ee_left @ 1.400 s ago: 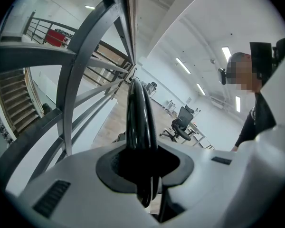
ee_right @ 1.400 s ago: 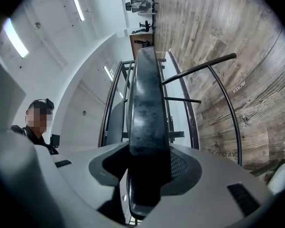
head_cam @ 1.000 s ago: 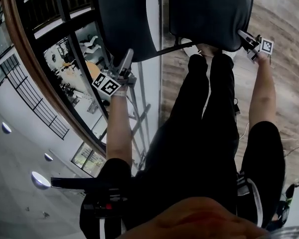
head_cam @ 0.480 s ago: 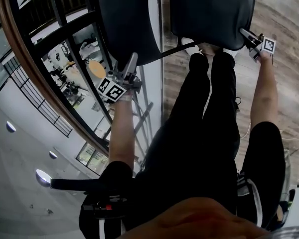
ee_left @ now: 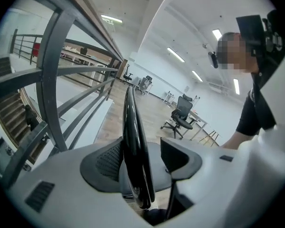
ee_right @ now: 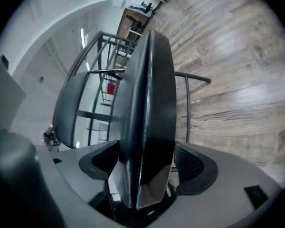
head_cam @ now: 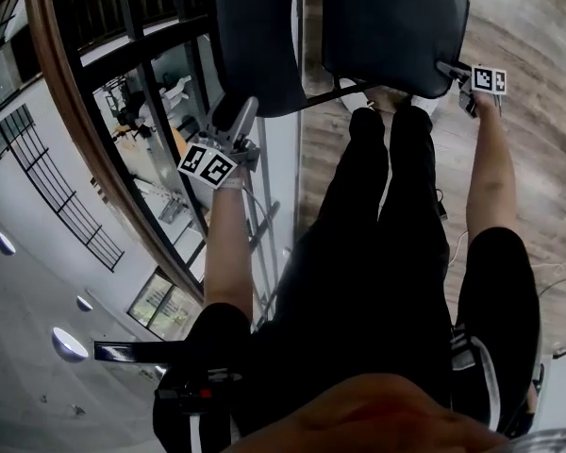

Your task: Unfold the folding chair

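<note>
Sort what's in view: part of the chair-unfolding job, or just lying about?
Job: folding chair; left gripper and right gripper, jaws of both opening with the chair's edge between them.
Lying about: railing; office chair; wood floor.

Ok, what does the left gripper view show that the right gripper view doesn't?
Left gripper view only: the person, seen from the front. Right gripper view only: the folding chair's thin metal bar. Both: railing, wood floor, and a black chair panel edge-on between jaws that are opening, on the left gripper and the right gripper alike.
</note>
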`<state>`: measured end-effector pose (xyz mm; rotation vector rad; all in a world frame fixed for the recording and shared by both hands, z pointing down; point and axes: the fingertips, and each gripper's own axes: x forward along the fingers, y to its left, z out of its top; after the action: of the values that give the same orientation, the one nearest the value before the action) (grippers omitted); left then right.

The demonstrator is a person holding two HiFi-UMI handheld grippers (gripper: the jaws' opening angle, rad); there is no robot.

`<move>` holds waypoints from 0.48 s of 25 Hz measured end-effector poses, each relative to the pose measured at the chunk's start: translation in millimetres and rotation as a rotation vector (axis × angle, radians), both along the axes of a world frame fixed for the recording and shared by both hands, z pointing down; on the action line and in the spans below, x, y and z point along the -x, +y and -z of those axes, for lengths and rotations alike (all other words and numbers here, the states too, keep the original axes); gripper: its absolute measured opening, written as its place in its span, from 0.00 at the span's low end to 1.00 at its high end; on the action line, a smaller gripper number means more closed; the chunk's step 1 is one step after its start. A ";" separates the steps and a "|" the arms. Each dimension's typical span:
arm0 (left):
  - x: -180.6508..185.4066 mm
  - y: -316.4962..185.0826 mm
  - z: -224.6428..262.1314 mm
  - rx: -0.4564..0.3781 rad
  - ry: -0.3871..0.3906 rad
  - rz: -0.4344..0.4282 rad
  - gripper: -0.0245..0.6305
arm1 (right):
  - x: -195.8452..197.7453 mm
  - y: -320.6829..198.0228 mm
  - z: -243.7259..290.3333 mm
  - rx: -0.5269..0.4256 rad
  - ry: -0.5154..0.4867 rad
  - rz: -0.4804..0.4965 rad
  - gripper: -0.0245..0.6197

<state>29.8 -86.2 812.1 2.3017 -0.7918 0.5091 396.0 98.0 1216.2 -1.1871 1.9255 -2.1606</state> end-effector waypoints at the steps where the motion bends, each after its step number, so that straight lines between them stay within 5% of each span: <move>1: 2.5 0.9 0.3 -0.008 -0.020 0.003 0.39 | -0.4 0.9 -1.5 0.012 0.035 0.025 0.59; 6: 38.6 -23.1 46.1 -0.080 -0.058 0.093 0.39 | -38.3 -33.2 52.6 0.023 0.240 -0.046 0.60; 12: 151.5 -40.2 257.3 -0.164 -0.125 0.124 0.39 | 37.0 -80.0 333.7 -0.109 0.426 -0.065 0.60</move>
<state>-121.7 -126.4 554.8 2.3683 -1.0657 0.5539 359.0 18.0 882.5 -1.7739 2.0778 -1.8567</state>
